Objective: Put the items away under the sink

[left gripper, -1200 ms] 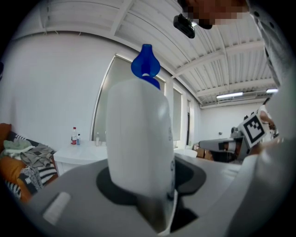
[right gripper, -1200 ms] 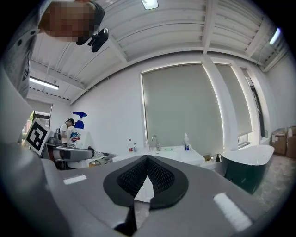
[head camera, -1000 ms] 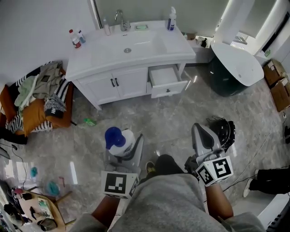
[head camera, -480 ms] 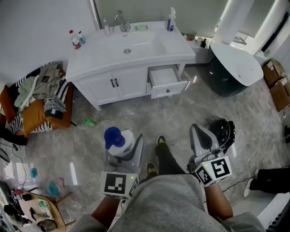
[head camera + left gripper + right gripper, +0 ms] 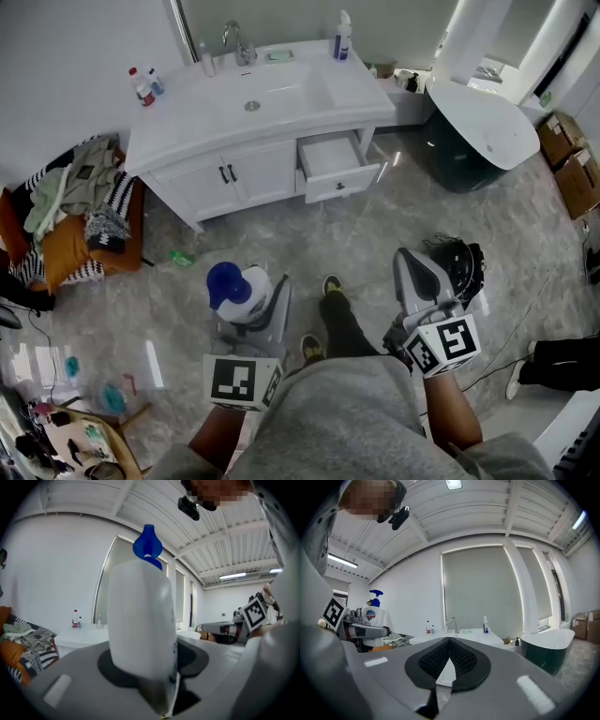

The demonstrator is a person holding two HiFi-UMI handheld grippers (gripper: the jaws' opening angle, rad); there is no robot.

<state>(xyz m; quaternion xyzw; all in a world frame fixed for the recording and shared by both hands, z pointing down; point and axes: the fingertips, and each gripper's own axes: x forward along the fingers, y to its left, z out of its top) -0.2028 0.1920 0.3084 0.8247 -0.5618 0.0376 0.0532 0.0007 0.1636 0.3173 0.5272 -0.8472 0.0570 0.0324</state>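
We count one big white bottle (image 5: 246,293), four small bottles (image 5: 139,84) on the counter (image 5: 281,94), two doors (image 5: 253,171), one drawer (image 5: 336,167).

The bottle (image 5: 248,292) is white plastic with a blue pump top and a blue and red label. It stands upright, clamped between the jaws of the left gripper (image 5: 253,317), above the grey floor and well apart from the white cabinet (image 5: 202,183) under the sink (image 5: 281,94). The cabinet's two doors (image 5: 230,173) are closed, and the drawer (image 5: 336,169) beside them stands pulled out.
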